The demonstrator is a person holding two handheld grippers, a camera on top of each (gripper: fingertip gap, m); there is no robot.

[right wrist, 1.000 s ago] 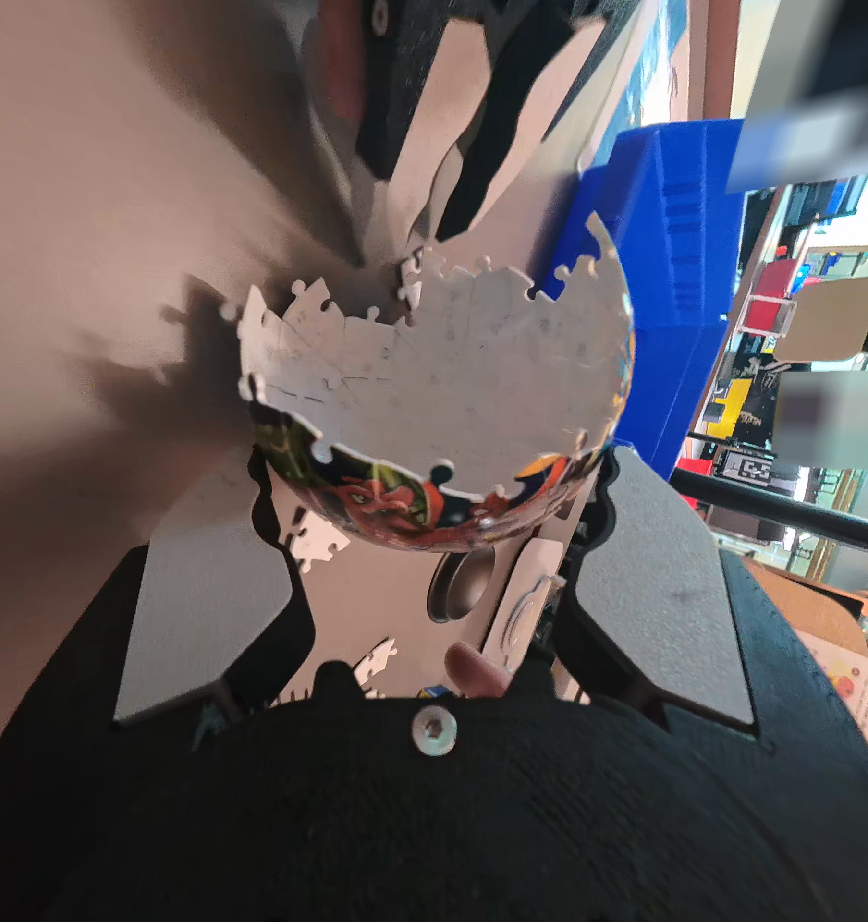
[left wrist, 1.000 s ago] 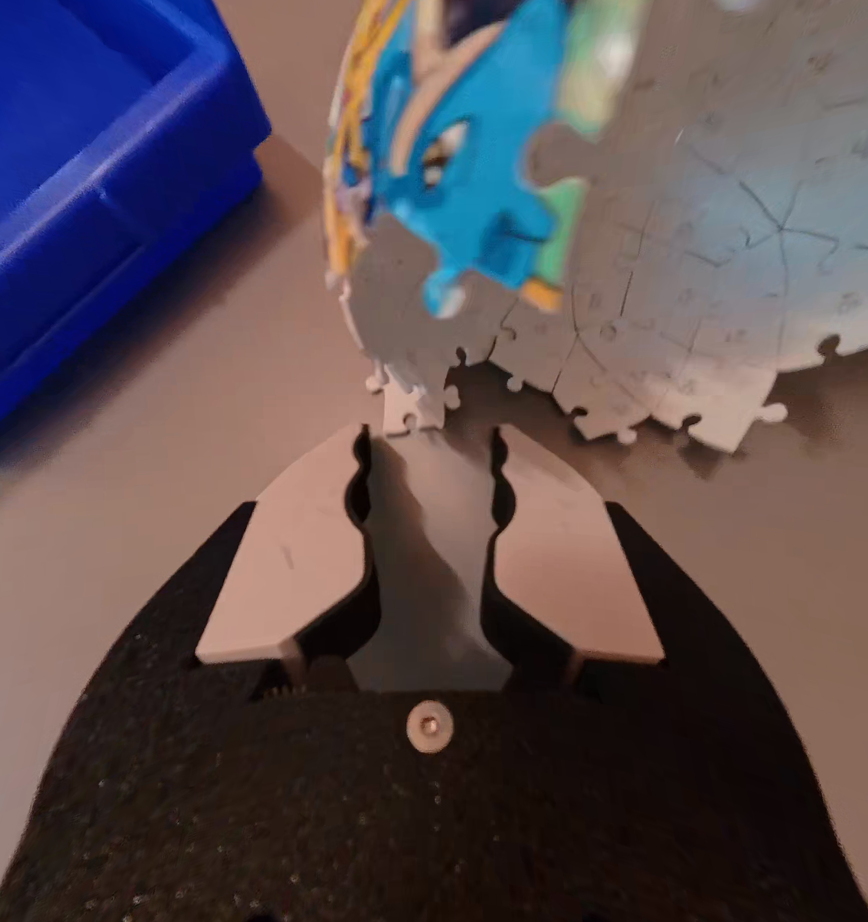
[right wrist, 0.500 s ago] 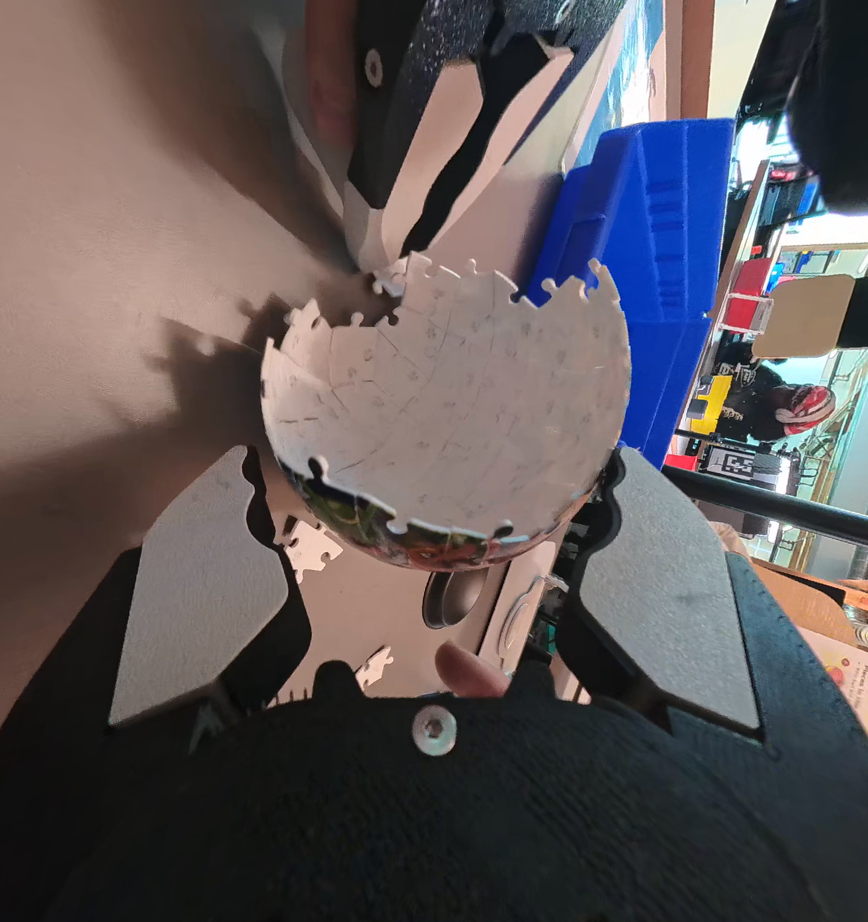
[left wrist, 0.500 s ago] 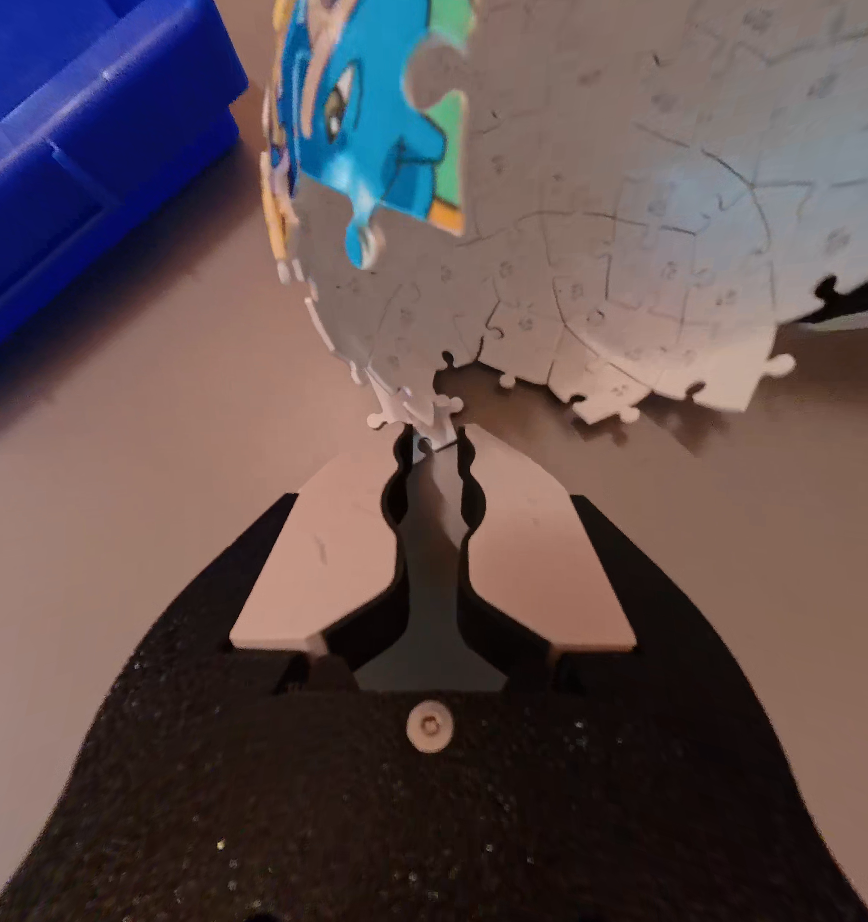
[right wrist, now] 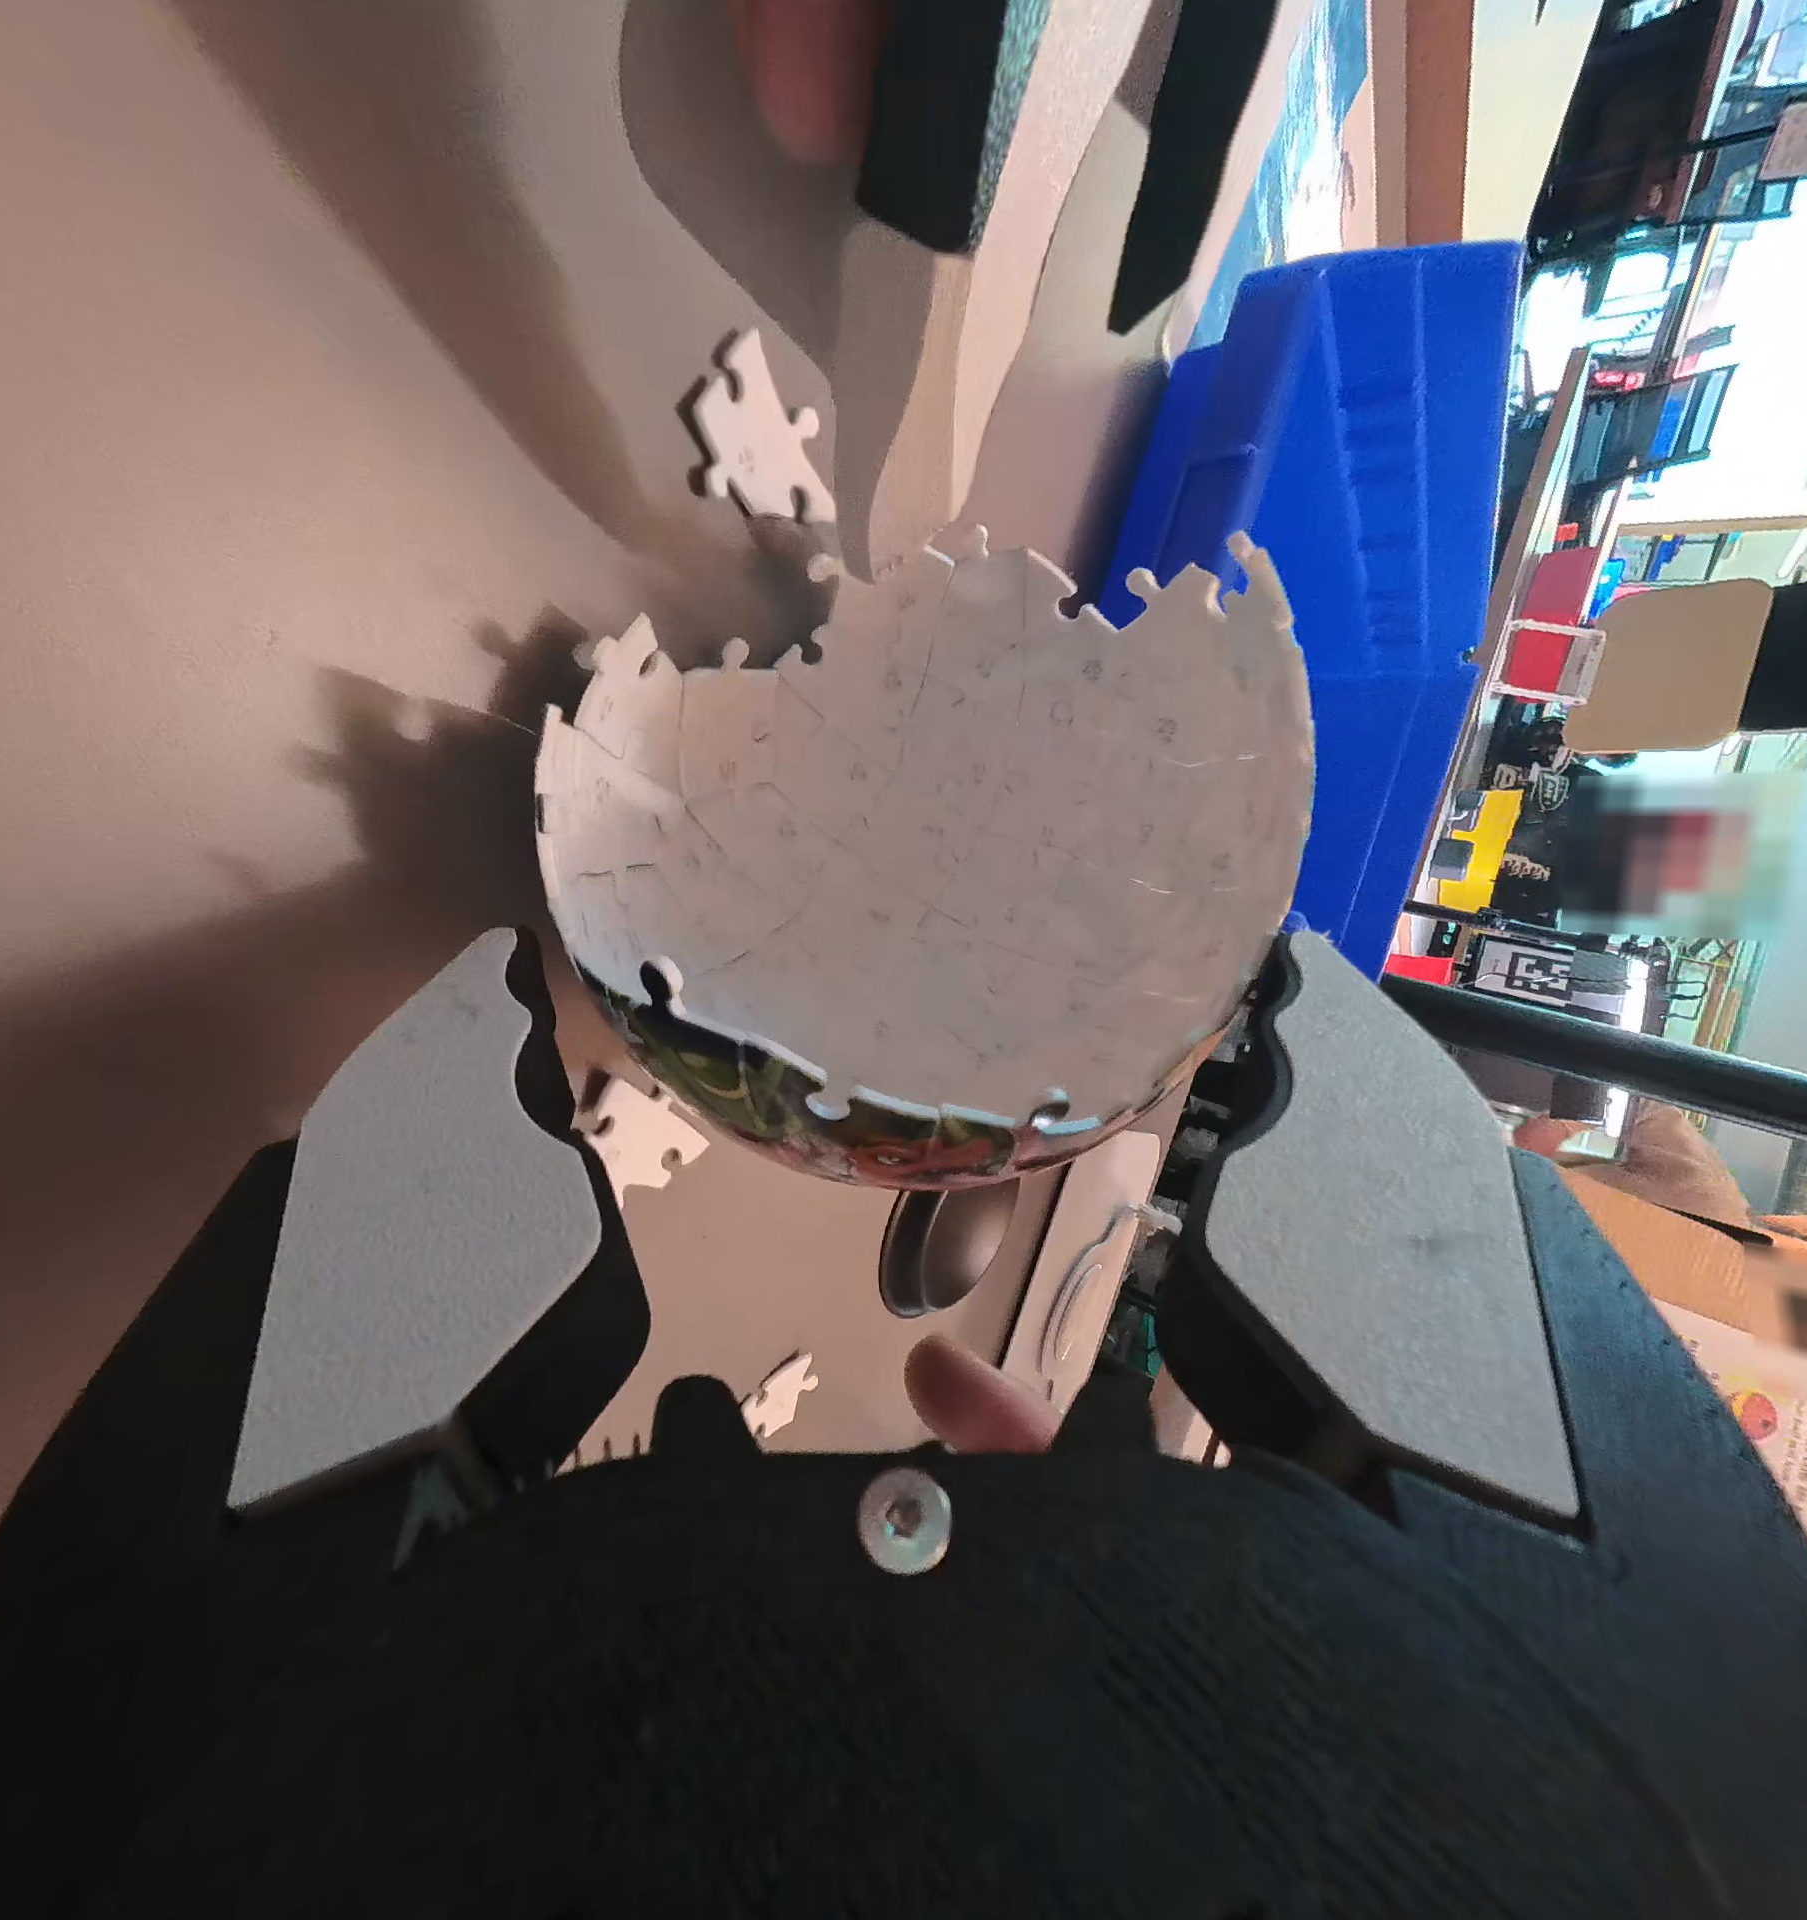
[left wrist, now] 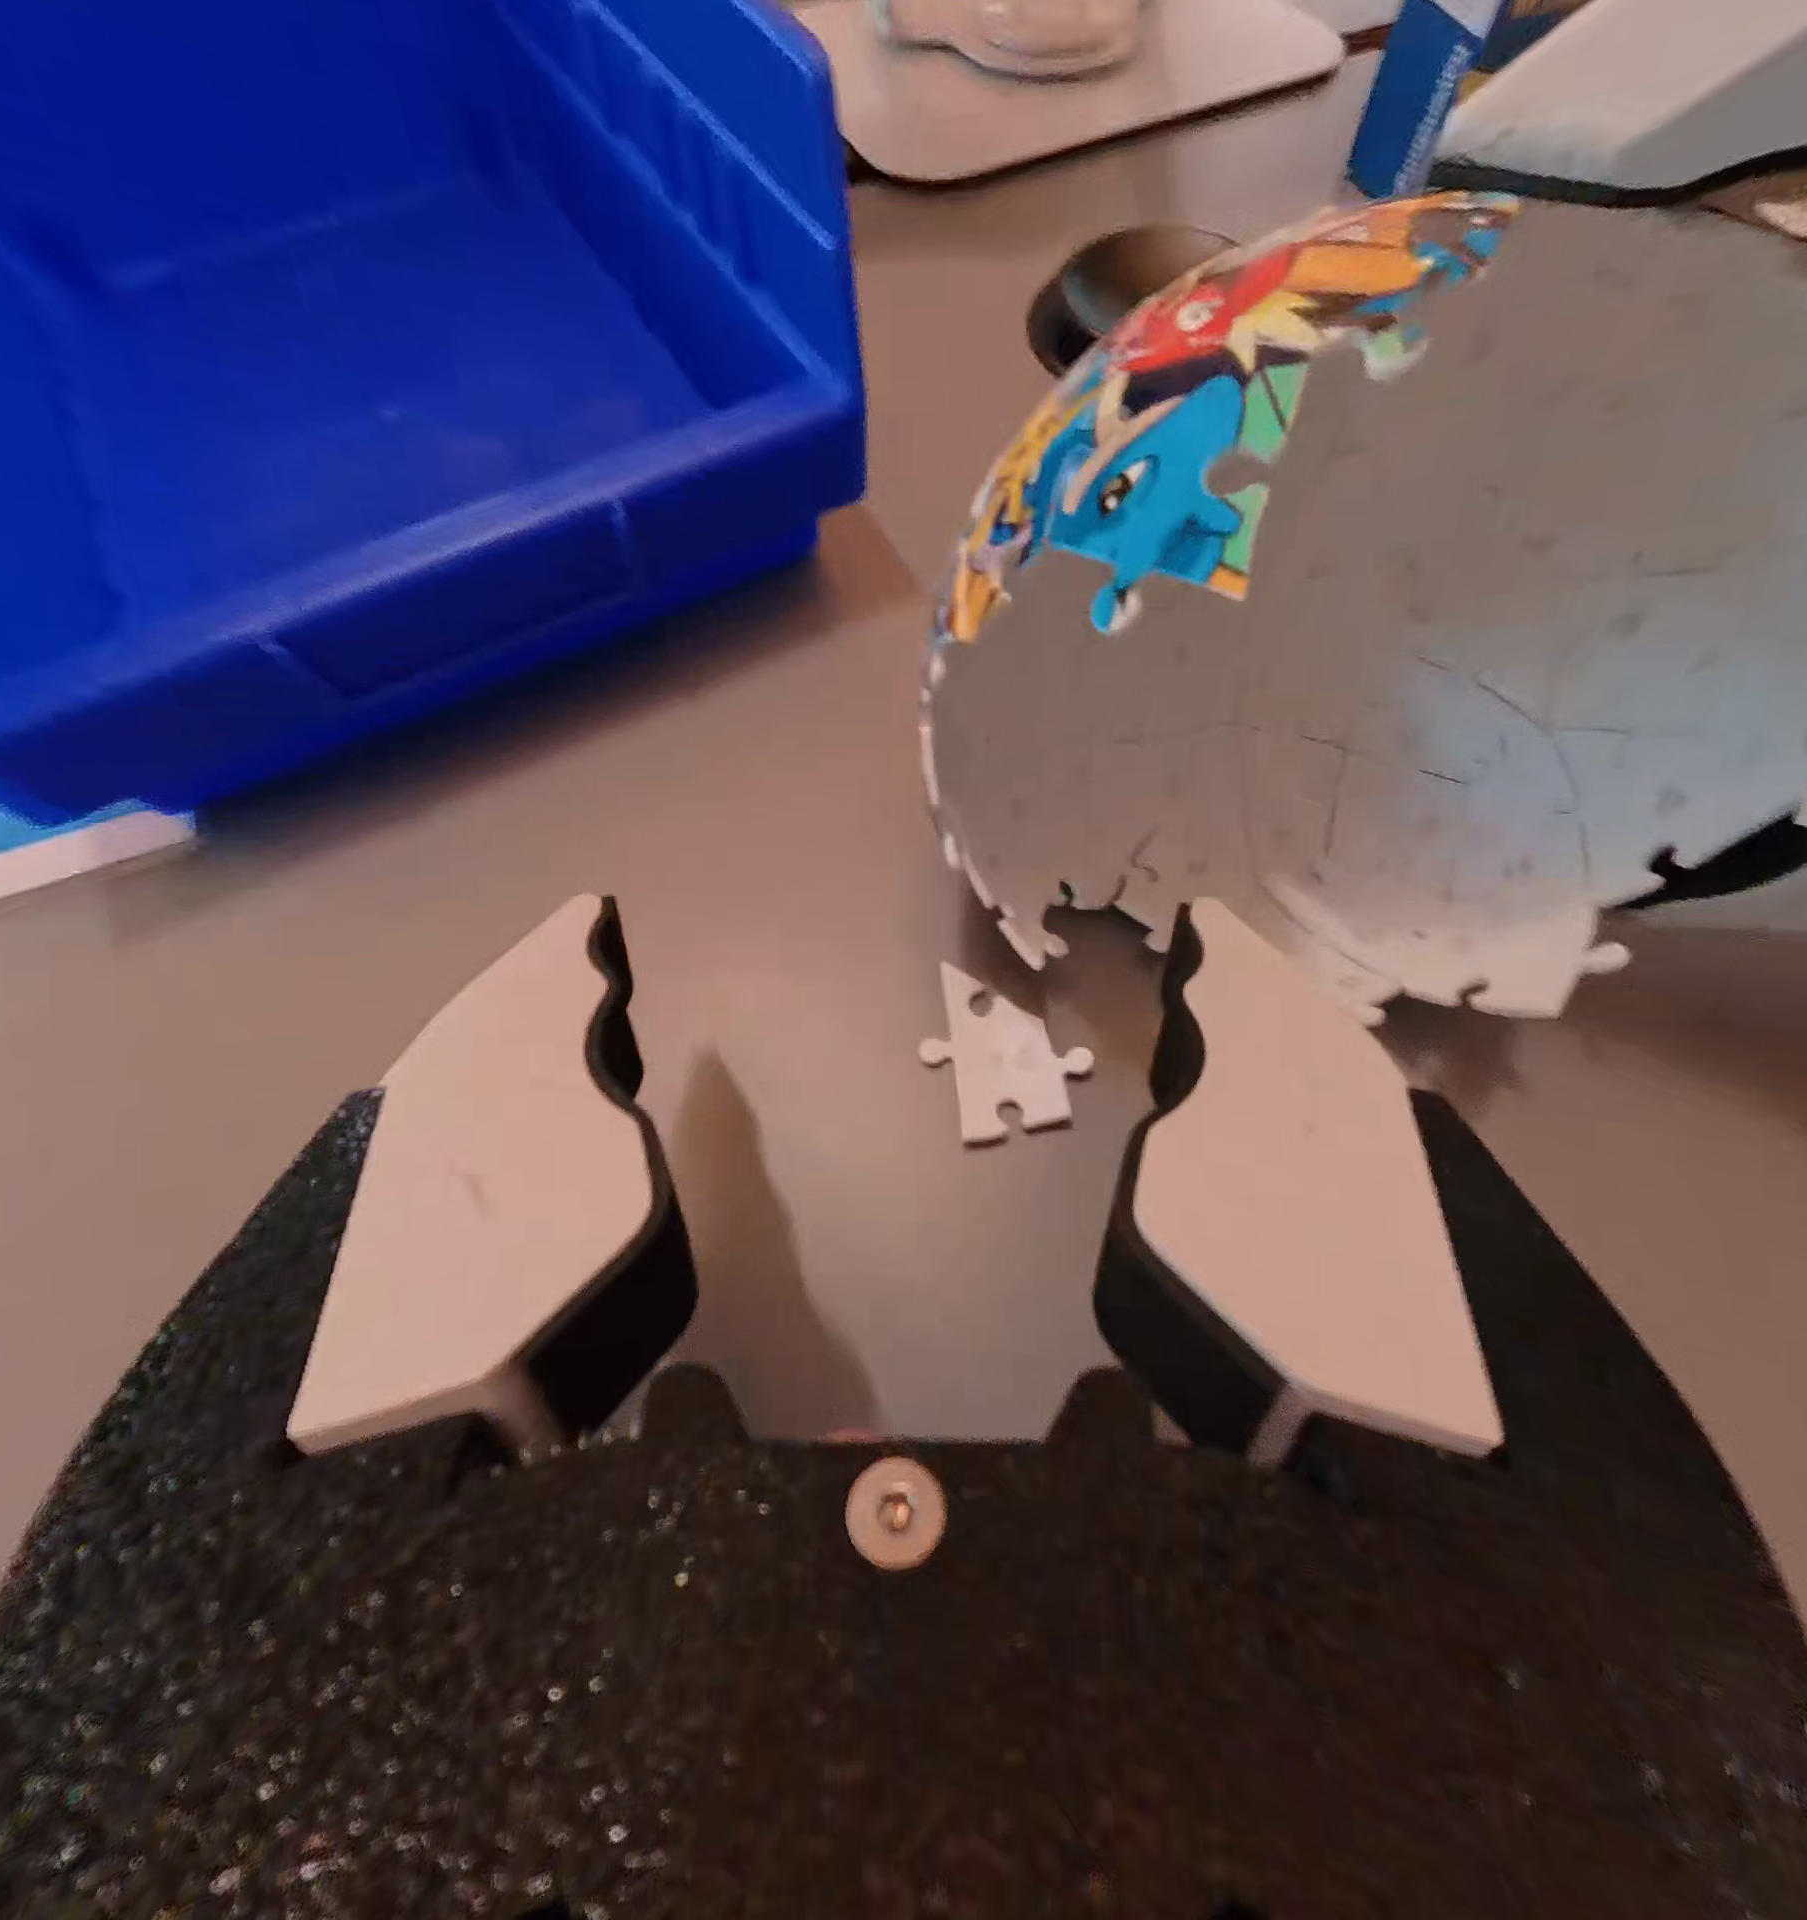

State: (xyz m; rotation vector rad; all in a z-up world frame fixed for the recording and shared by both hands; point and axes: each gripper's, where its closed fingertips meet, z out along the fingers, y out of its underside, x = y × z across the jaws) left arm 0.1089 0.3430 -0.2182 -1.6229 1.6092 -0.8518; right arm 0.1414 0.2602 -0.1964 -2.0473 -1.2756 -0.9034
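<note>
The right claw (right wrist: 899,945) is gripping the half-built puzzle shell (right wrist: 930,831), its two fingers spread wide and pressing on opposite sides of the printed outer wall, so the white hollow is facing the camera at frame centre. The hold is sitting low on the curve, near the jagged rim, where interlocked pieces look likely to flex; a light squeeze seems the safer grip. The left claw (left wrist: 894,914) is standing open and empty over the table (left wrist: 670,831), with one loose piece (left wrist: 1003,1060) lying flat between its fingertips, nearer the right one and touching neither. That right fingertip is reaching the shell's toothed rim at centre right; whether it is touching cannot be told. A blue bin (left wrist: 411,603) is filling the upper left, well apart from the fingers, and bare table is lying between them. Two more pieces (right wrist: 650,1132) are lying under the shell, beside a dark disc (right wrist: 940,1247).
</note>
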